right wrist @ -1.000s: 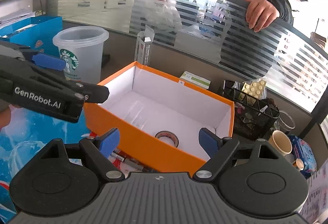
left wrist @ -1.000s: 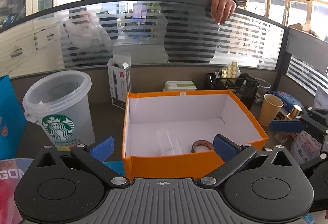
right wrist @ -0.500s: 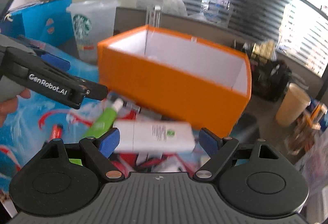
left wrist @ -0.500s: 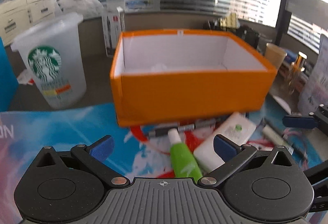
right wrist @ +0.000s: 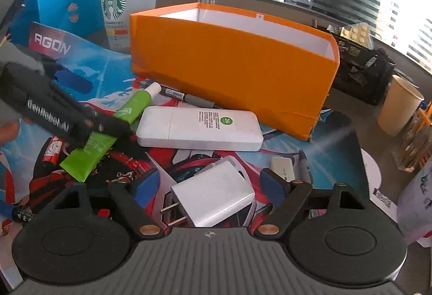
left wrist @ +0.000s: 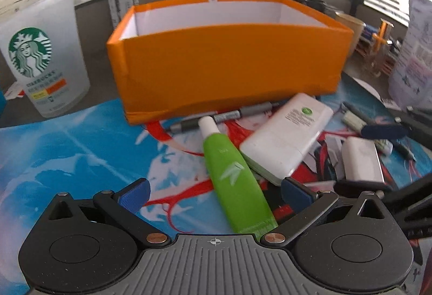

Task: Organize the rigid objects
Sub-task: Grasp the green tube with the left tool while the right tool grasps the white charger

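Note:
An orange box (left wrist: pixel 226 62) (right wrist: pixel 232 65) with a white inside stands on the printed mat. In front of it lie a green tube (left wrist: pixel 237 181) (right wrist: pixel 129 111), a white power bank (left wrist: pixel 289 133) (right wrist: pixel 199 127), grey pens (left wrist: pixel 221 116) and a white plug charger (right wrist: pixel 213 197) (left wrist: pixel 361 157). My left gripper (left wrist: pixel 214 193) is open low over the mat, with the green tube lying between its jaws and not pressed. My right gripper (right wrist: pixel 210 187) is closing around the plug charger, with small gaps still showing at both pads. One of the left gripper's fingers (right wrist: pixel 67 119) crosses the tube.
A Starbucks cup (left wrist: pixel 37 57) (right wrist: pixel 118 6) stands left of the box, with a blue bag (right wrist: pixel 62 8) beside it. A mesh organiser (right wrist: pixel 361 70) and a paper cup (right wrist: pixel 399 111) stand to the right. Red batteries (right wrist: pixel 52 151) and a small white stick (right wrist: pixel 282 168) lie on the mat.
Both grippers have dropped from above the box to the mat in front of it. The box's inside is now hidden; the tube and the charger now lie between the jaws.

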### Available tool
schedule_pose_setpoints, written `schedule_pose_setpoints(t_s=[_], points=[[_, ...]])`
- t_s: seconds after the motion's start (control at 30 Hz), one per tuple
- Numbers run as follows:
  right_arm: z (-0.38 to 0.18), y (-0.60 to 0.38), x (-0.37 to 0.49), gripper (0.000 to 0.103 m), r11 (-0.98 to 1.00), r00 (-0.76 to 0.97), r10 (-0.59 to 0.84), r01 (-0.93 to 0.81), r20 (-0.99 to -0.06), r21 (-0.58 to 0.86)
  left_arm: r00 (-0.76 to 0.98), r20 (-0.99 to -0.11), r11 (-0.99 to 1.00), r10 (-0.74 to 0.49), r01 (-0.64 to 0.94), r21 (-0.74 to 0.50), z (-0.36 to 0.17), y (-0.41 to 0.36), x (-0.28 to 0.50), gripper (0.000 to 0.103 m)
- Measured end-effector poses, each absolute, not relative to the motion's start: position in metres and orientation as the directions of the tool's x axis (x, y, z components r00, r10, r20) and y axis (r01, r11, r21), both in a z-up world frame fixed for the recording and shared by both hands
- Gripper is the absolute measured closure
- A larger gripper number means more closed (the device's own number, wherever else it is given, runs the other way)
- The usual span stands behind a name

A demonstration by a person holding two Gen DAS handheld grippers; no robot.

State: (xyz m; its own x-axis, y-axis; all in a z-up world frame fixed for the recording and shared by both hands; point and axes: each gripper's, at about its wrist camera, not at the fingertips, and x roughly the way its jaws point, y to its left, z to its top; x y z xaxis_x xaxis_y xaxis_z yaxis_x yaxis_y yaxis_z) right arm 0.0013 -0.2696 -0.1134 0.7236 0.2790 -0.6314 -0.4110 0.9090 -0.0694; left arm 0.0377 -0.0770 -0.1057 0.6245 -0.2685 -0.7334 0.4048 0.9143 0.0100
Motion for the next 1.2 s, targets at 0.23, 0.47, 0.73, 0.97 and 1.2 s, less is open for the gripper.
schedule_pose_setpoints(t_s=[0.23,0.47,0.73,0.97,1.2], points=[[-0.116,-0.278,0.005,0.041,0.899,0.702,0.314,-0.436,-0.639,-0.036,0.608,-0.749,0.917,-0.262,0.398,0.002,-0.115,-0.077,0.035,0.0],[-0.117,-0.273,-0.003,0.041,0.93,0.733,0.252,-0.364,-0.632,-0.05,0.654,-0.705,0.92,-0.275,0.391,0.004,-0.119,-0.075,0.021,0.0],[-0.122,-0.272,-0.012,0.041,0.946,0.769,0.236,-0.322,-0.594,-0.042,0.7,-0.65,0.919,-0.295,0.393,0.006,-0.114,-0.079,0.017,0.063],[-0.122,-0.263,-0.017,0.041,0.948,0.789,0.207,-0.309,-0.579,-0.082,0.708,-0.646,0.925,-0.285,0.379,0.007,-0.114,-0.082,0.018,0.071],[-0.123,-0.26,-0.02,0.042,0.95,0.799,0.211,-0.304,-0.562,-0.076,0.69,-0.651,0.922,-0.317,0.384,-0.043,-0.112,-0.074,0.019,0.072]])
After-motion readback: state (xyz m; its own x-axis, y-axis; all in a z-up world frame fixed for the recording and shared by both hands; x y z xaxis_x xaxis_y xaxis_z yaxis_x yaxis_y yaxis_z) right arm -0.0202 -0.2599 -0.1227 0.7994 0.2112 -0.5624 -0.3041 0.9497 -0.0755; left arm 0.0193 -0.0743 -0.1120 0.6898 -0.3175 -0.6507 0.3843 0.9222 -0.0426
